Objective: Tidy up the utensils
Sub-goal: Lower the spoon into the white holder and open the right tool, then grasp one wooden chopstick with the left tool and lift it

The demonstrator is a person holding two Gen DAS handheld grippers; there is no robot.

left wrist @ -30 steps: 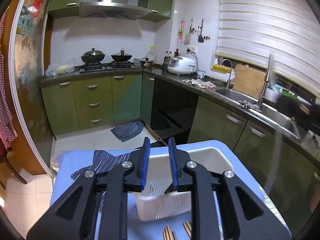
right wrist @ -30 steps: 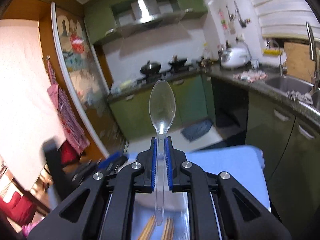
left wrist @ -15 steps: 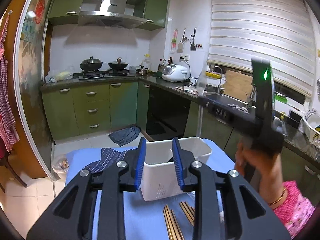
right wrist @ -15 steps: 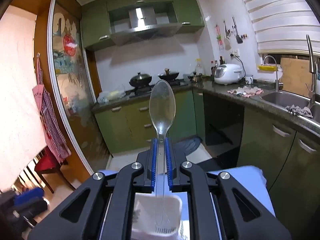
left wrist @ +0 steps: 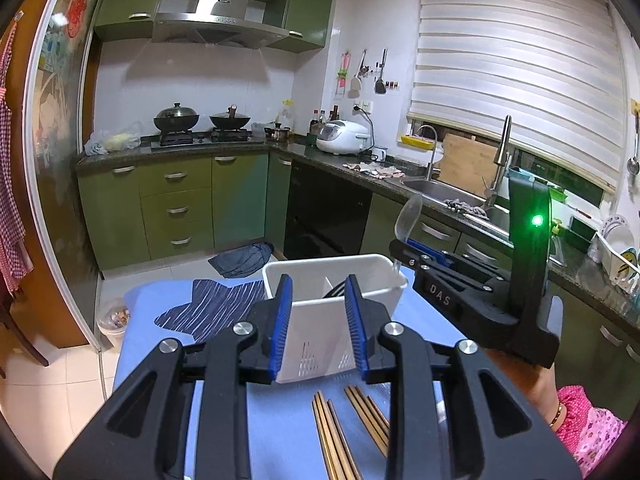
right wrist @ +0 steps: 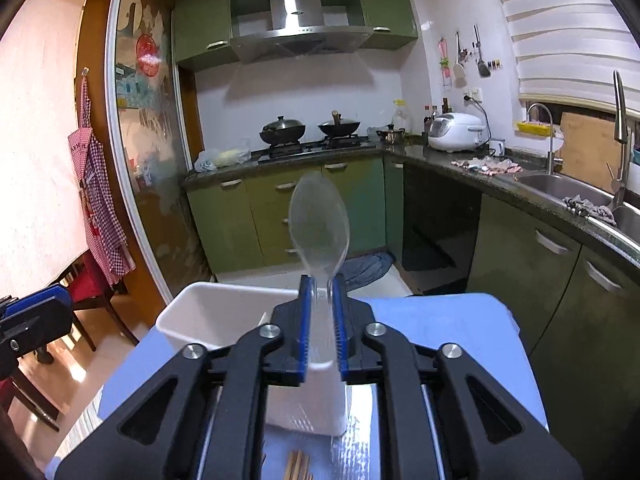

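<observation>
A white plastic utensil caddy (left wrist: 332, 280) stands on the blue table; it also shows in the right wrist view (right wrist: 208, 316). My right gripper (right wrist: 320, 320) is shut on a clear plastic spoon (right wrist: 319, 220), bowl up, held upright over the caddy's right end. In the left wrist view that gripper (left wrist: 416, 252) and the spoon (left wrist: 408, 218) hover at the caddy's right rim. My left gripper (left wrist: 318, 320) is open and empty, just in front of the caddy. Several wooden chopsticks (left wrist: 344, 428) lie on the table near me. Dark utensils stand inside the caddy.
A dark striped cloth (left wrist: 212, 308) lies on the blue table (left wrist: 280, 420) left of the caddy. Green kitchen cabinets, a stove with woks and a sink counter (left wrist: 440, 188) surround the table. A chair (right wrist: 84, 280) stands at the left.
My right gripper has carried the spoon down and closer over the caddy's right end. My left gripper's jaws have opened wider and it sits a little lower toward the caddy.
</observation>
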